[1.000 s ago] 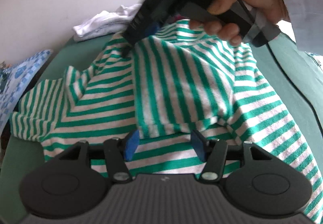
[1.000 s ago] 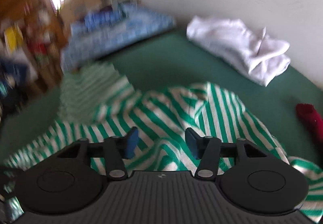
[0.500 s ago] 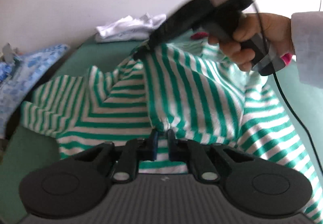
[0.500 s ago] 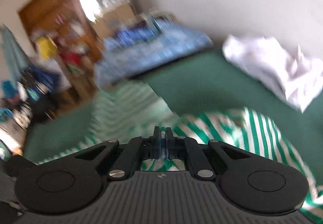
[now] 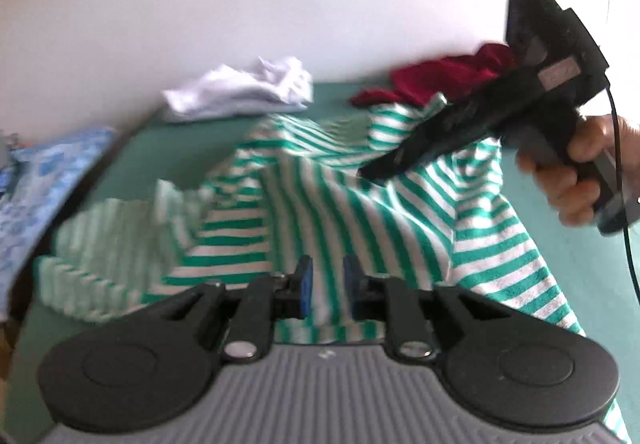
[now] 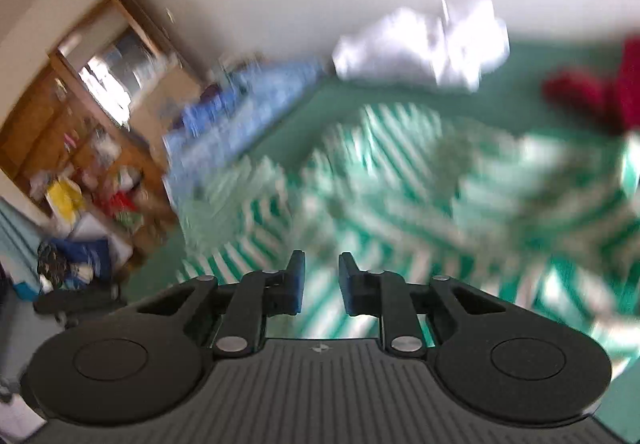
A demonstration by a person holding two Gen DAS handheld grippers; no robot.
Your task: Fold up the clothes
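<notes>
A green-and-white striped shirt (image 5: 360, 200) lies rumpled on the green table (image 5: 132, 148). My left gripper (image 5: 325, 280) sits at its near edge with the jaws a little apart and striped cloth between them. My right gripper (image 6: 321, 280) is over the shirt (image 6: 400, 204), its jaws also slightly apart with cloth behind the gap; the view is blurred. In the left wrist view the right gripper (image 5: 372, 170) is held by a hand above the shirt's far right part.
A crumpled white garment (image 5: 244, 92) and a dark red garment (image 5: 440, 76) lie at the table's far edge by the wall. A blue patterned cloth (image 5: 44, 172) lies on the left. Wooden shelves with clutter (image 6: 80, 124) stand beyond the table.
Both grippers closed on the shirt half a second ago and now stand slightly apart. The right gripper has moved to the right, and the shirt has shifted and spread.
</notes>
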